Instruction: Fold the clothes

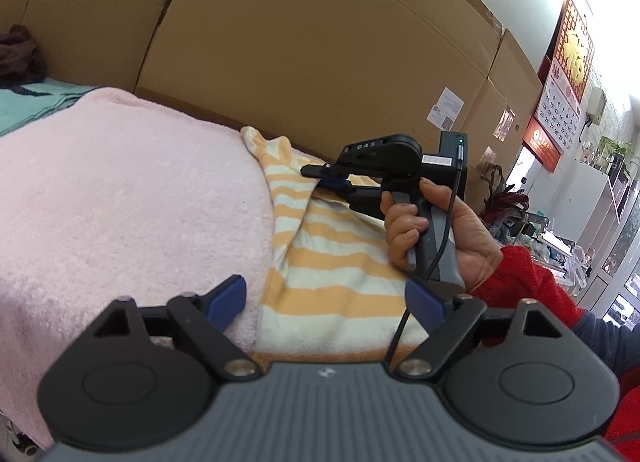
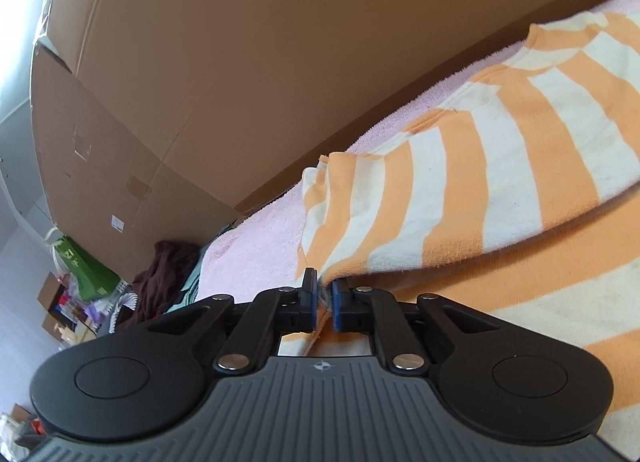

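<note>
Item: orange-and-cream striped knit garment [image 2: 500, 150], lying on the pale pink terry towel [image 1: 120, 202] before the brown cardboard boxes [image 1: 320, 42] | Grip: my right gripper [image 2: 325, 294] pinches its edge, apparently to lift a fold; my left gripper [image 1: 324, 298] hangs spread over the near hem, holding nothing | Step: first fold, I judge

A lived-in home room: wall calendar [image 1: 560, 102], potted plants [image 1: 612, 148], stacked cardboard boxes [image 1: 320, 42], cluttered floor with bags [image 2: 86, 270].

Cardboard boxes [image 1: 320, 42], wall calendar [image 1: 560, 102]
</note>
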Available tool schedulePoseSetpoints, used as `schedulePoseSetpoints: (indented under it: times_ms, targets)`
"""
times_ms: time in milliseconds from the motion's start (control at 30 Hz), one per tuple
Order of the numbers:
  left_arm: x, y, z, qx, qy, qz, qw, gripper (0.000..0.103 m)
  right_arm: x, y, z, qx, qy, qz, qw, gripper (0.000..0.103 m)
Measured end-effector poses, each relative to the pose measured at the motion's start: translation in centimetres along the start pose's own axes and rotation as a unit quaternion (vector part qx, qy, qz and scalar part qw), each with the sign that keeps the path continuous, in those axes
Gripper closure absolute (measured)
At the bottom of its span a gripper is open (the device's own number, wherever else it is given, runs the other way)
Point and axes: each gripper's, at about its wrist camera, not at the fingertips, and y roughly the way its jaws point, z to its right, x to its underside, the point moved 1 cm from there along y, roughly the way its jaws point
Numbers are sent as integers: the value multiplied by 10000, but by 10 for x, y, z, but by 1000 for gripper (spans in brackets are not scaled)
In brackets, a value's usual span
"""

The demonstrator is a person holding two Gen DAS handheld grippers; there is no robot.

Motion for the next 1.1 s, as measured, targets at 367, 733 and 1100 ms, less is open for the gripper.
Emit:
schedulePoseSetpoints:
  times_ms: [367,733,1100]
  targets:
    - [21,-30,-29,-44,-411,-496,9979,38,-8,-12,16,-556,720,1,9959,95]
    - [40,-11,-47,-88,-277,-634,9976,66,-8,-10,10,-511,521,87,9973,95]
    - [39,-25,-35,79,-28,-592,9982,101,-8,-13,10,-410,432,192,9980,95]
